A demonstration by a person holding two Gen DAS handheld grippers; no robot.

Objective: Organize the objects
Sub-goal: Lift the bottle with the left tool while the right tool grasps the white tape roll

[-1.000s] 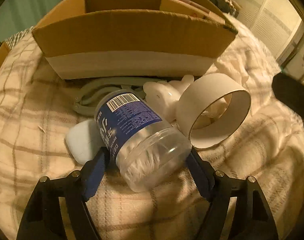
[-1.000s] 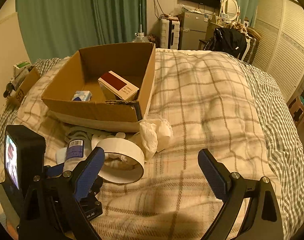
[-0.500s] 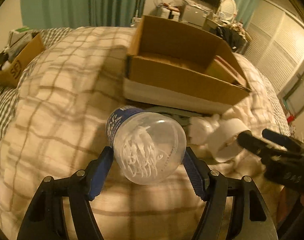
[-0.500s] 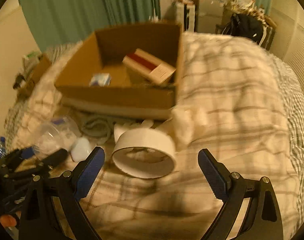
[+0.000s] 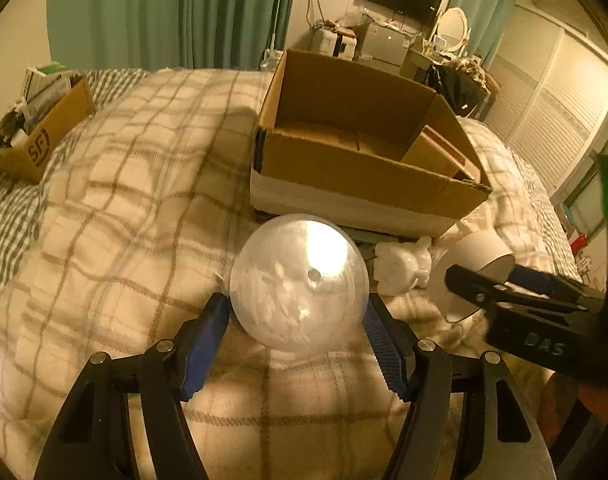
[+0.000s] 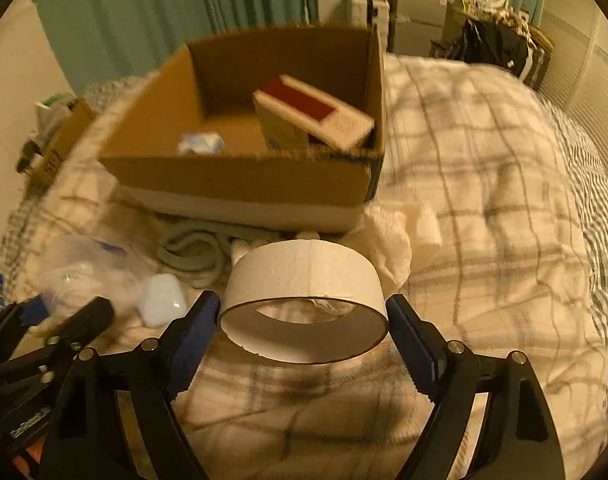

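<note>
My left gripper [image 5: 298,330] is shut on a clear plastic jar [image 5: 300,280] of cotton swabs, held above the bed with its round bottom facing the camera. The open cardboard box [image 5: 363,184] stands just beyond it. My right gripper [image 6: 304,320] straddles a wide white tape roll [image 6: 304,276] on the plaid blanket; the blue pads sit right at the roll's sides, and contact is unclear. The box [image 6: 244,184] holds a red-and-white carton [image 6: 311,116] and a small blue-white packet [image 6: 202,144]. The right gripper's fingers [image 5: 503,292] show at the roll in the left wrist view.
A white earbud case [image 6: 160,300], a grey-green cord [image 6: 192,248], a white figurine [image 5: 403,266] and crumpled tissue [image 6: 391,236] lie in front of the box. A smaller box of items [image 5: 36,136] sits at the bed's far left edge.
My left gripper has lifted the jar off the blanket and tipped it end-on. My right gripper has moved forward and down until its fingers flank the tape roll.
</note>
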